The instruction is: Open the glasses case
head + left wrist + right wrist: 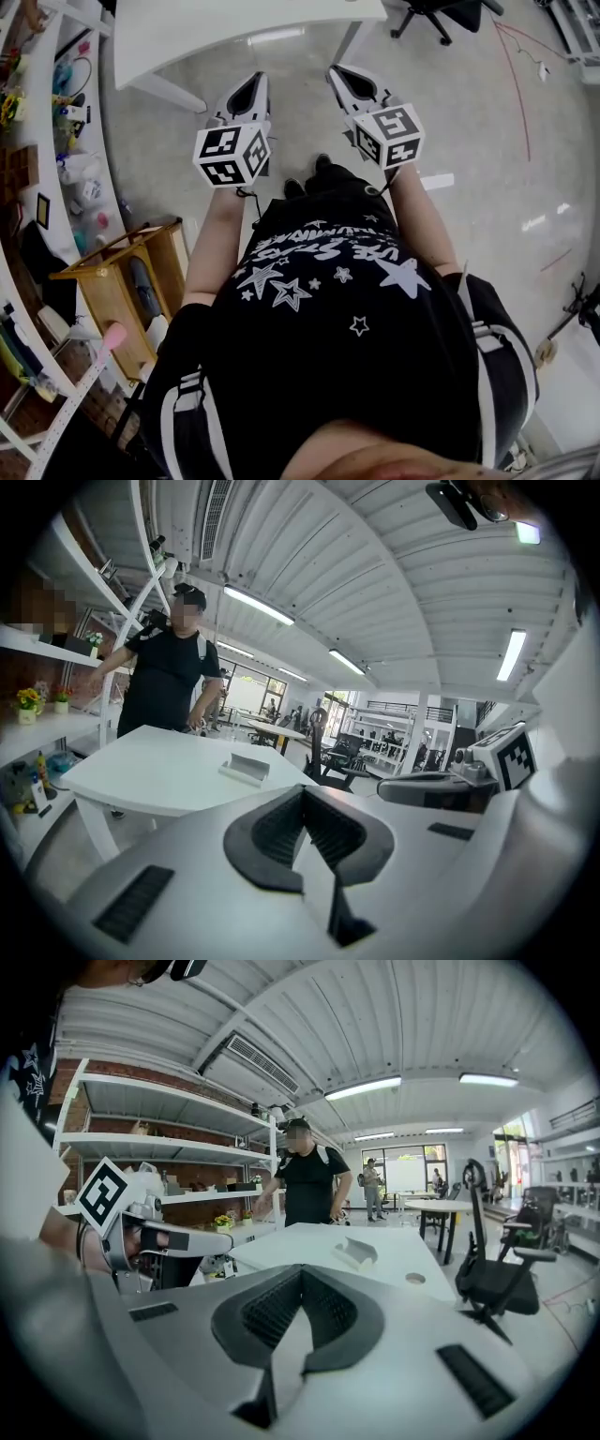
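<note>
A light grey glasses case (246, 768) lies on a white table (150, 780), some way ahead of both grippers; in the right gripper view the case (358, 1253) looks slightly agape on the tabletop (309, 1251). From the head view I see only the table's near edge (244, 33), not the case. My left gripper (251, 89) and right gripper (349, 80) are held side by side in the air over the floor, short of the table. Both point roughly level towards it. The left gripper (302, 794) has its jaws together with nothing between them, and so does the right gripper (300, 1274).
A person in black (169, 682) stands behind the table by wall shelves (150, 1147). A black office chair (492, 1269) stands right of the table. Shelving with clutter (47, 141) and a wooden crate (117, 281) line the left side.
</note>
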A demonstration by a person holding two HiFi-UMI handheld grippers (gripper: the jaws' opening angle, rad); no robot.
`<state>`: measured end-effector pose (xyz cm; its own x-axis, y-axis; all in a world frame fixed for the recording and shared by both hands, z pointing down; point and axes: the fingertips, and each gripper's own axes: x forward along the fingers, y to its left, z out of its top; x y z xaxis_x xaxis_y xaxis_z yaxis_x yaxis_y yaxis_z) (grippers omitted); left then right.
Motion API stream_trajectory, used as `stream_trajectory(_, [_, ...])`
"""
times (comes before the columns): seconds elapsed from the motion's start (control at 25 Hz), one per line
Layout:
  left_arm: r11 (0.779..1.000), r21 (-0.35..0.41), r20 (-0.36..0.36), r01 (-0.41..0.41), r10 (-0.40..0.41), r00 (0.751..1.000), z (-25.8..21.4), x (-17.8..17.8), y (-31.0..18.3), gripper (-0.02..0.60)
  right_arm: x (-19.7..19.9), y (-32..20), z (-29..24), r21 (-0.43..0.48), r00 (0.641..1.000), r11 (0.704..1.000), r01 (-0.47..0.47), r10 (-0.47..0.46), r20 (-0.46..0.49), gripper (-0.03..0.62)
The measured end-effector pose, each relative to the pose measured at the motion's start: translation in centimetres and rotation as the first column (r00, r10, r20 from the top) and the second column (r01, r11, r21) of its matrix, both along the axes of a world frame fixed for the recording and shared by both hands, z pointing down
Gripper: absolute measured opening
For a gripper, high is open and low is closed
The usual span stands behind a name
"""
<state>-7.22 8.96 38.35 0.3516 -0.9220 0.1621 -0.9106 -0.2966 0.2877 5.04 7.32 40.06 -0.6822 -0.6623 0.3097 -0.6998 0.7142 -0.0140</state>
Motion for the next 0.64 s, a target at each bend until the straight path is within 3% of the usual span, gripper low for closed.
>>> stream_trajectory(0.32, [1.0, 0.026, 0.002, 0.007, -0.007, 1.0, -0.8, 1.7, 1.7, 0.012, 1.6, 1.2, -0.7, 0.014, 0.999, 1.0, 0.015, -0.015, 0.04, 0.009])
stream_trajectory(0.64, [0.998, 0.043, 0.035, 0.037, -0.038, 0.999, 0.8, 5.1, 5.4, 0.012, 4.8, 4.9, 1.9, 0.012, 0.997, 0.998, 0.06, -0.06, 0.058, 0.009])
